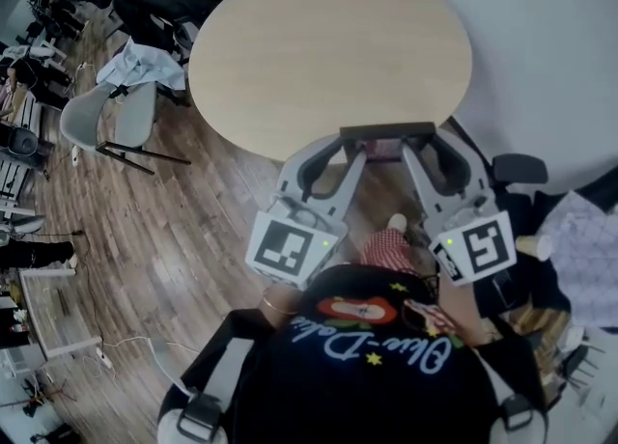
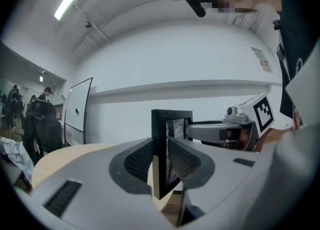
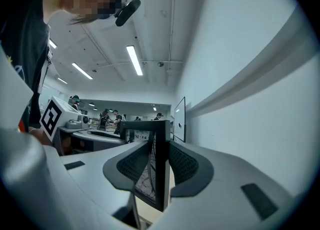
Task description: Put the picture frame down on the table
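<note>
The picture frame [image 1: 386, 131], judged stiff, light and breakable, is pinched at each side edge between the jaws of the left gripper [image 1: 353, 146] and right gripper [image 1: 417, 146], with the table [image 1: 319, 46] just ahead.

Frame [image 1: 386, 132] stands upright at near edge of table [image 1: 328, 46], tabletop stretching away behind it. L gripper [image 1: 350, 150] has frame's left end btwn its jaws, R gripper [image 1: 421, 150] has the right end. Both reach in side by side from person [image 1: 367, 355] at bottom, w/ frame spanning btwn them. Can't tell if frame touches tabletop. Chairs [image 1: 106, 114] stand left of table on floor [image 1: 193, 239]; another chair [image 1: 517, 170] is right of table, near R gripper. Wall [image 1: 541, 37] lies beyond table's right & far sides. Whiteboard [image 2: 77, 111] stands vs. wall past table's far side.
</note>
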Action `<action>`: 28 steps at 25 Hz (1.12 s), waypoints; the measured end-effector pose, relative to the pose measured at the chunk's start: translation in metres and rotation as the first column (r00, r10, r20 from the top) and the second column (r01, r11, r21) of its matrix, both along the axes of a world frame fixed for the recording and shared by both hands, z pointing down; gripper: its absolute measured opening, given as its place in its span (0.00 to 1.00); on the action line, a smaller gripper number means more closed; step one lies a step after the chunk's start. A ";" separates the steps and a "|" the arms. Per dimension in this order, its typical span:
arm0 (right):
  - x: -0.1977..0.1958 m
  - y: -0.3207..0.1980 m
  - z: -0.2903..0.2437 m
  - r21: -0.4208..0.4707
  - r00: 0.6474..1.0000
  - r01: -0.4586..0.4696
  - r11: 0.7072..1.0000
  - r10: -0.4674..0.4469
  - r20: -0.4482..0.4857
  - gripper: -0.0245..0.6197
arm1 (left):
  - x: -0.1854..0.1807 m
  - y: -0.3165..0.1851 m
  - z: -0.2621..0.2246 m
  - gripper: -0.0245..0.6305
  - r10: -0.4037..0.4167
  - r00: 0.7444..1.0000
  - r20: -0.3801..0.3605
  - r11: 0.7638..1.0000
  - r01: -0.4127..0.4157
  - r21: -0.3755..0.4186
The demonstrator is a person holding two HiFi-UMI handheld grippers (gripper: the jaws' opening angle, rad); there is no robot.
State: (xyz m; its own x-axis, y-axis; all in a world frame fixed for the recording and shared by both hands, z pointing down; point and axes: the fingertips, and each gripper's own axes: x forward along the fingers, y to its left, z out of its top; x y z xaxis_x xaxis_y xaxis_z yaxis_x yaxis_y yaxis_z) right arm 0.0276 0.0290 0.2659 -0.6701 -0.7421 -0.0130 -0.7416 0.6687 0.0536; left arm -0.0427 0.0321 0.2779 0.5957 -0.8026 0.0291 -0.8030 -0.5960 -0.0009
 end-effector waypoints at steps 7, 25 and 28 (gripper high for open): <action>-0.001 -0.045 -0.002 0.005 0.996 0.092 0.996 -0.092 0.002 0.20 | 0.000 -0.038 -0.001 0.16 -0.093 0.996 0.005 0.996 0.093 0.000; 0.042 -0.109 -0.005 -0.005 0.983 0.182 0.983 -0.181 0.023 0.20 | 0.044 -0.097 -0.004 0.16 -0.184 0.982 0.033 0.983 0.185 -0.011; 0.044 -0.109 -0.006 -0.008 0.983 0.180 0.984 -0.180 0.025 0.20 | 0.046 -0.097 -0.005 0.16 -0.184 0.982 0.036 0.983 0.185 -0.009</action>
State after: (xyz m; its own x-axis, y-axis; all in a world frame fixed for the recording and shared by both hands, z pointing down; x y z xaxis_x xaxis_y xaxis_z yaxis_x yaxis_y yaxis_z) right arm 0.0715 -0.0804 0.2602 -0.7924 -0.6095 -0.0240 -0.6100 0.7918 0.0300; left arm 0.0037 -0.0654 0.2730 0.4360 -0.8980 0.0582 -0.8987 -0.4379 -0.0244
